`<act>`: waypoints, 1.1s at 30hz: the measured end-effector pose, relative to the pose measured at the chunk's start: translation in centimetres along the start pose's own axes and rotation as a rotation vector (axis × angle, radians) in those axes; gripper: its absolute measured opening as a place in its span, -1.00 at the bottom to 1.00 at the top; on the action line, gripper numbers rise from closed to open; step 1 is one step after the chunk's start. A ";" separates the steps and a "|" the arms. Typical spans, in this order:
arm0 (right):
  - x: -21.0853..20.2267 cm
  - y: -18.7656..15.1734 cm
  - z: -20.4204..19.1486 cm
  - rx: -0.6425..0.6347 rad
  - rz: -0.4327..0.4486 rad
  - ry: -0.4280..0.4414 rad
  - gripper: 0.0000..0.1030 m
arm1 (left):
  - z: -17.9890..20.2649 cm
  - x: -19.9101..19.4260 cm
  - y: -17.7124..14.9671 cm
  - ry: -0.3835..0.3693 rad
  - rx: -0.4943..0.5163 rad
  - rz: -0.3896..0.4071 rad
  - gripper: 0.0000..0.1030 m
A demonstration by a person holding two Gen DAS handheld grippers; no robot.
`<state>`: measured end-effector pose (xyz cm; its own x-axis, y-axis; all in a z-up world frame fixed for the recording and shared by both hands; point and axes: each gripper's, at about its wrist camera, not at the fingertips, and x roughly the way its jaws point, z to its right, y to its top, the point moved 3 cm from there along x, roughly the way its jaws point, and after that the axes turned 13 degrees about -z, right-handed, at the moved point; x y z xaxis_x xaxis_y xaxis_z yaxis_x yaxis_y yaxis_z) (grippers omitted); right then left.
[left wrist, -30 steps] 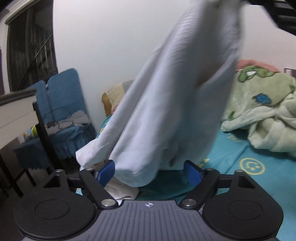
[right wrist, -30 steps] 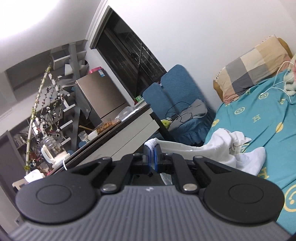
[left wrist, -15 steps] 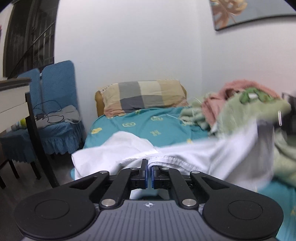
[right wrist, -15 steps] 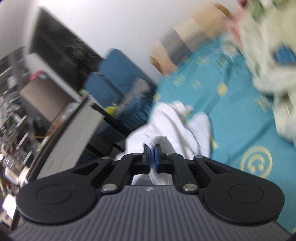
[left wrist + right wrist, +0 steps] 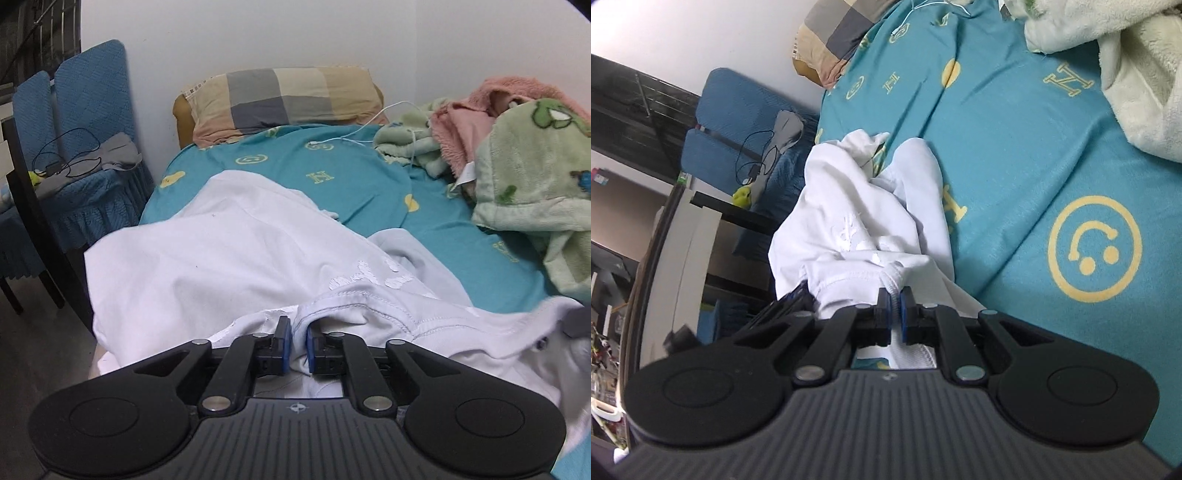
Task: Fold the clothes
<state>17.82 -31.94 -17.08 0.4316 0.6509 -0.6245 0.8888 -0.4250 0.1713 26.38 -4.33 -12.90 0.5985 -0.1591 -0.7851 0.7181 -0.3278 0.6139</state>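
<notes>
Left wrist view: white cotton T-shirt (image 5: pixel 229 258), hanging in the air a second ago, now lies spread on teal patterned bed sheet (image 5: pixel 332 177). Left gripper (image 5: pixel 295 345) and right gripper (image 5: pixel 894 314) jaws stay clamped on its near hem. Ready for smoothing, then folding.

White shirt (image 5: pixel 229 258) is soft matt cotton knit with stitched hems. Bedsheet (image 5: pixel 332 184) is smooth teal printed cloth, and the green blanket (image 5: pixel 532 173) a fuzzy fleece. Left gripper (image 5: pixel 295 345) is matt black ribbed plastic with shiny metal pins and blue rubbery fingers (image 5: pixel 283 345).
</notes>
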 end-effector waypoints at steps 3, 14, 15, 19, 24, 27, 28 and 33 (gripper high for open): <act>-0.2 0.1 -0.7 -0.022 0.009 -0.014 -0.81 | 0.2 -2.5 -0.9 -0.015 0.037 0.016 -0.34; -2.3 -0.8 -0.9 -0.034 0.072 -0.023 -0.81 | 5.2 -6.9 -3.6 -0.006 0.280 0.136 -0.05; -2.4 -1.0 -1.0 -0.040 0.076 -0.029 -0.81 | 5.4 -6.7 -3.6 0.002 0.286 0.141 -0.17; -2.2 -1.1 -0.7 -0.060 0.083 -0.084 -0.81 | 6.4 -5.8 -3.7 0.034 0.310 0.159 -0.73; -1.3 -1.2 -1.0 -0.103 0.076 -0.158 -0.80 | 7.3 -5.6 -3.9 0.058 0.320 0.178 -0.85; -0.5 -1.6 -1.7 -0.154 0.056 -0.205 -0.78 | 6.7 -8.3 -4.6 0.023 0.266 0.177 -0.85; -0.2 -1.9 -1.9 -0.168 0.046 -0.223 -0.70 | 6.6 -9.2 -4.8 0.011 0.248 0.177 -0.85; 1.4 -4.0 -1.8 -0.228 0.024 -0.400 -0.19 | 5.5 -12.5 -6.2 -0.031 0.142 0.145 -0.86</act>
<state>15.12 -28.16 -17.32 0.3993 0.3299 -0.8554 0.9097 -0.2588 0.3248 12.51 -5.43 -7.31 0.6793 -0.2419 -0.6928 0.5666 -0.4270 0.7047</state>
